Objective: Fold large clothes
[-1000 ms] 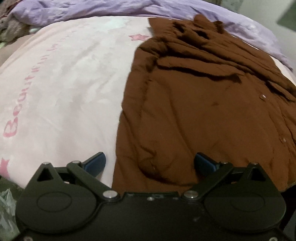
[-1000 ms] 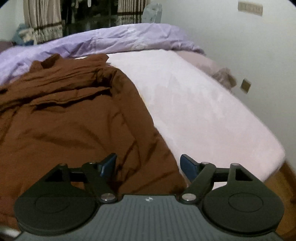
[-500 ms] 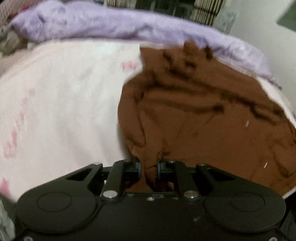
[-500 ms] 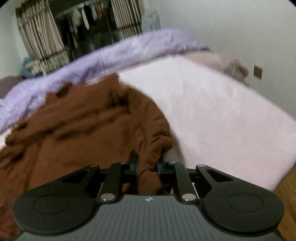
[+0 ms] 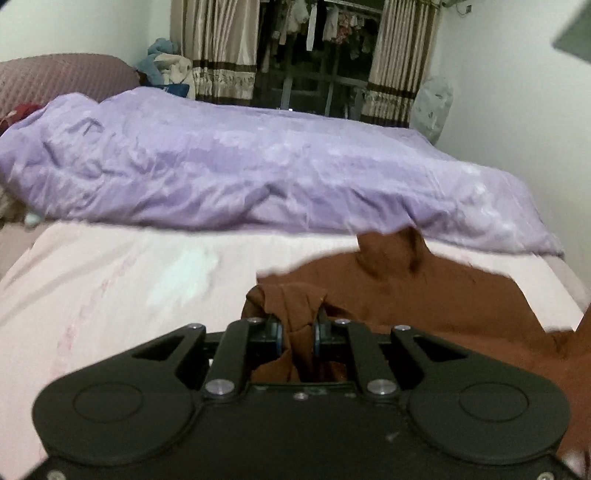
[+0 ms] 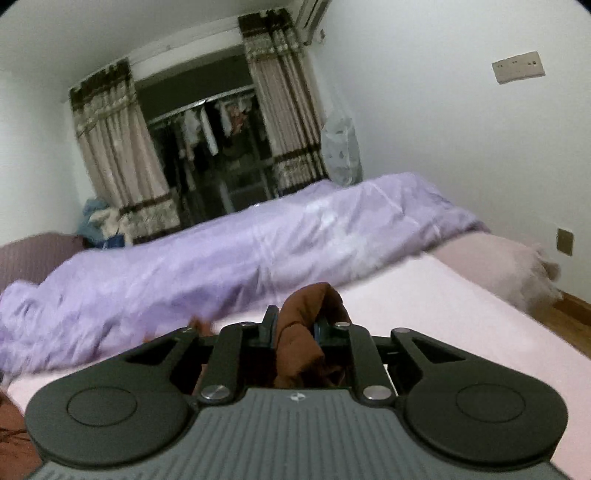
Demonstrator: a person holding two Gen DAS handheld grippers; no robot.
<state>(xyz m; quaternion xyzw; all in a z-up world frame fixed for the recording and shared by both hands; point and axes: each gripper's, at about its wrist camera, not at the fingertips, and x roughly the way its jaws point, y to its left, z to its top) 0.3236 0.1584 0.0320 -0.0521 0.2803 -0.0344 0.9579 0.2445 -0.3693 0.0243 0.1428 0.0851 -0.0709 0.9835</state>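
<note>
Brown garment (image 5: 406, 295), a large dark-brown piece of clothing, gripped at two points and lying otherwise on the bed (image 5: 110, 295). Left gripper (image 5: 297, 332): narrow, with a bunched fold of the brown cloth pinched between its blue-edged pads; its jaws are opening slightly with the cloth between them. From this pinch the cloth runs forward and to the right, across the pale pink sheet, to a small raised flap near the far edge of the sheet. Right gripper (image 6: 295, 328): narrow, clamped on a rolled wad of the same garment (image 6: 314, 306), which bulges up above the fingertips and hangs down between the linkage arms. More brown cloth shows at the lower left edge of the right wrist view. Beyond both grippers, a crumpled lilac duvet (image 5: 258, 177) lies across the far side of the bed, just touching the garment's raised flap in the left wrist view. Behind the duvet stand striped curtains (image 6: 110, 155) framing a dark opening with hanging clothes (image 5: 325, 26). A white wall (image 6: 461, 129) bearing a beige plate bounds the room on the right.
</note>
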